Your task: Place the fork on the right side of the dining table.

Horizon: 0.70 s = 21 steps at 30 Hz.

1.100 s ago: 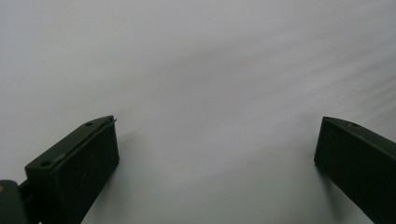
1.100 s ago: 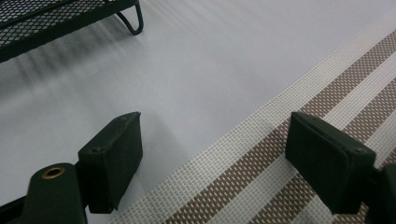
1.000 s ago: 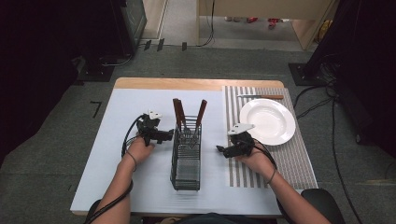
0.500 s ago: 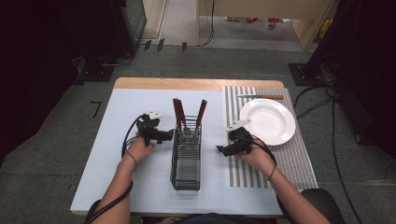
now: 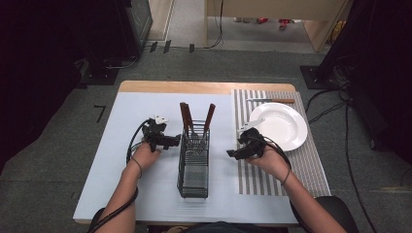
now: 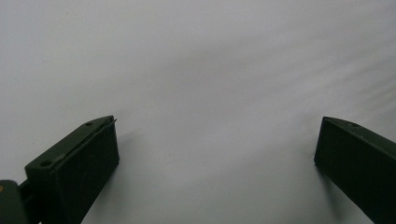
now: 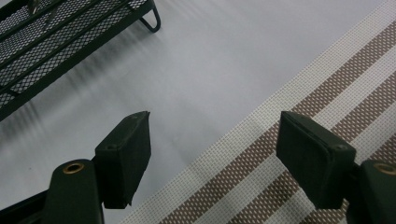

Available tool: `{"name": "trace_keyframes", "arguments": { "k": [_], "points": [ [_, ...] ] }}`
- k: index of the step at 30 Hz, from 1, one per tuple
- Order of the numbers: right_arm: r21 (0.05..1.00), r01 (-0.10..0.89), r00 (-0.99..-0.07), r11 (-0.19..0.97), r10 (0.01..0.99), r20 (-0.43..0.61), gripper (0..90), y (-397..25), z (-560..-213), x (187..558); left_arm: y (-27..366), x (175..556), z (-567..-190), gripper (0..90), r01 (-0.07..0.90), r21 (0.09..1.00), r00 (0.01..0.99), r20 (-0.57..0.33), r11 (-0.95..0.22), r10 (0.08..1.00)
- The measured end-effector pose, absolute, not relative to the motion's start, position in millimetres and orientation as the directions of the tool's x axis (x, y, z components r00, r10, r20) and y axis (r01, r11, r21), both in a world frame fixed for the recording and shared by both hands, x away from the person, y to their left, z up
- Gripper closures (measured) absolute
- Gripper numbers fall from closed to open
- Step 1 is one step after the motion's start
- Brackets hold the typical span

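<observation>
Low over the table, both tongs, left (image 5: 176, 141) and right (image 5: 230, 154), gape empty, seemingly angled toward the mesh caddy (image 5: 194, 155)

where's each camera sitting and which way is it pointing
High view: above the person's side, looking forward and down on the table; shows both forearms, left gripper, right gripper, mesh caddy, plate.
Left gripper view: rides the left gripper, facing plain pale mat; open jaws.
Right gripper view: rides the right gripper, facing mat edge and striped placemat; open jaws.
Shared: the caddy appears in high and right gripper views.
</observation>
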State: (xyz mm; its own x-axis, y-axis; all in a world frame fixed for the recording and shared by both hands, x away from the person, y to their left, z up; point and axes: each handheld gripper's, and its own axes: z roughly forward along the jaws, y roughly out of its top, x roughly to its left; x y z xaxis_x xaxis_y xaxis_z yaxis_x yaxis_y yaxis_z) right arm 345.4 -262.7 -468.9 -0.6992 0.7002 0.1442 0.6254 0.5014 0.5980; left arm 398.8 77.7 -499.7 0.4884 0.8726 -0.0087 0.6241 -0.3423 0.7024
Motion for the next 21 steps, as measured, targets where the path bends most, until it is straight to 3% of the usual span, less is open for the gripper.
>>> {"name": "trace_keyframes", "arguments": {
  "k": [21],
  "points": [
    [0.596,0.596,-0.739,0.538,0.658,0.145,30.5,-253.8,-446.4,336.9,77.7,398.7,-499.8,0.0,0.624,0.703,0.488,-0.009,-0.341,0.873]
  ]
}}
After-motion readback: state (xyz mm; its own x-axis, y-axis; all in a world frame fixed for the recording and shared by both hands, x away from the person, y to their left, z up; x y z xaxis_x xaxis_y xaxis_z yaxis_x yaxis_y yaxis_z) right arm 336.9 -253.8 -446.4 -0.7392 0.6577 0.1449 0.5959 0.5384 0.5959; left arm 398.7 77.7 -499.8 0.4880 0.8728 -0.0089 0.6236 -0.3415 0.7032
